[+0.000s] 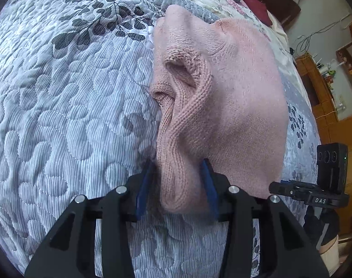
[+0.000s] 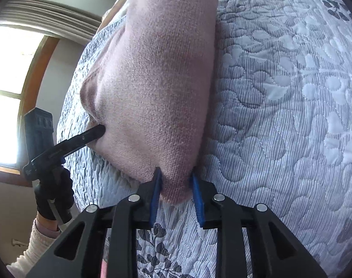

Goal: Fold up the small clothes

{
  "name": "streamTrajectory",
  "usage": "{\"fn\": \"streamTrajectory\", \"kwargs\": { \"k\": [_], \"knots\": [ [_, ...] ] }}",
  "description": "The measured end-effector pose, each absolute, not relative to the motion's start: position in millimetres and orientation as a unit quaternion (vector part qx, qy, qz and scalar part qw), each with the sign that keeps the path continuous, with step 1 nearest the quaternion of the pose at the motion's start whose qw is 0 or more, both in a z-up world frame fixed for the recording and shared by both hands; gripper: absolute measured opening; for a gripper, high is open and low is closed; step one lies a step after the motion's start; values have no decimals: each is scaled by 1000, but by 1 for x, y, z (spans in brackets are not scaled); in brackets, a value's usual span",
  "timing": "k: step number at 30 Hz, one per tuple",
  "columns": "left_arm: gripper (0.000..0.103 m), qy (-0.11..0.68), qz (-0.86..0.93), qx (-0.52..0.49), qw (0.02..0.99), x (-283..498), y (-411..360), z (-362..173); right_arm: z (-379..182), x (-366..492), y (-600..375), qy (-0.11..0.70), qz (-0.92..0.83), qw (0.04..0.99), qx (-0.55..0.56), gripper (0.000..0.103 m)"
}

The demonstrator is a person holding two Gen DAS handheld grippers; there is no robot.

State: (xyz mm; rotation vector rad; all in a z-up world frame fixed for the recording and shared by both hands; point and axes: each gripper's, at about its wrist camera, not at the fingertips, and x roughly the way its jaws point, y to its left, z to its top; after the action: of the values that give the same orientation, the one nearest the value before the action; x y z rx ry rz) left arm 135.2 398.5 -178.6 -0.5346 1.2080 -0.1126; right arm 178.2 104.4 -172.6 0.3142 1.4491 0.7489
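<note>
The left gripper (image 1: 179, 183) pinches a bunched fold of the pink knit garment (image 1: 234, 97), which lies on the grey quilted bedspread (image 1: 60, 115). The right gripper (image 2: 176, 194) clamps the garment's opposite near corner.

The right hand-held gripper (image 2: 176, 180) pinches a corner of the pink knit garment (image 2: 152, 81) on the quilted bed (image 2: 280, 115), while the left hand-held gripper (image 2: 99, 131) grips its other edge.
</note>
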Motion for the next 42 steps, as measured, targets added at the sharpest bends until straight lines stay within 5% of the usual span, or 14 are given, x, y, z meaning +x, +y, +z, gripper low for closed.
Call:
{"fn": "streamTrajectory", "kwargs": {
  "k": [5, 11, 17, 20, 21, 22, 30, 33, 35, 37, 42],
  "knots": [
    [50, 535, -48, -220, 814, 143, 414, -140, -152, 178, 90, 609, 350, 698, 141, 44],
    [55, 513, -23, -227, 828, 213, 438, -114, -151, 184, 85, 601, 342, 709, 137, 44],
    [55, 542, 16, -230, 808, 283, 443, -143, -156, 186, 85, 604, 340, 709, 129, 45],
    [41, 530, 18, -242, 812, 293, 444, -150, -158, 188, 88, 605, 341, 709, 118, 45],
    [18, 521, 5, -255, 814, 293, 444, -150, -158, 188, 93, 605, 341, 710, 117, 45],
    [12, 514, -9, -266, 815, 292, 442, -148, -158, 188, 92, 604, 342, 710, 116, 44],
    [10, 492, 7, -306, 815, 272, 462, -157, -159, 188, 99, 602, 342, 712, 116, 45],
    [17, 499, -7, -306, 811, 271, 460, -157, -154, 189, 102, 599, 340, 717, 106, 45],
    [31, 496, -25, -312, 810, 265, 459, -151, -149, 191, 102, 596, 342, 718, 110, 46],
    [70, 494, -50, -307, 812, 254, 456, -144, -142, 195, 99, 589, 346, 720, 123, 53],
    [83, 501, -108, -326, 794, 228, 454, -147, -128, 215, 94, 570, 353, 726, 157, 69]
  ]
}}
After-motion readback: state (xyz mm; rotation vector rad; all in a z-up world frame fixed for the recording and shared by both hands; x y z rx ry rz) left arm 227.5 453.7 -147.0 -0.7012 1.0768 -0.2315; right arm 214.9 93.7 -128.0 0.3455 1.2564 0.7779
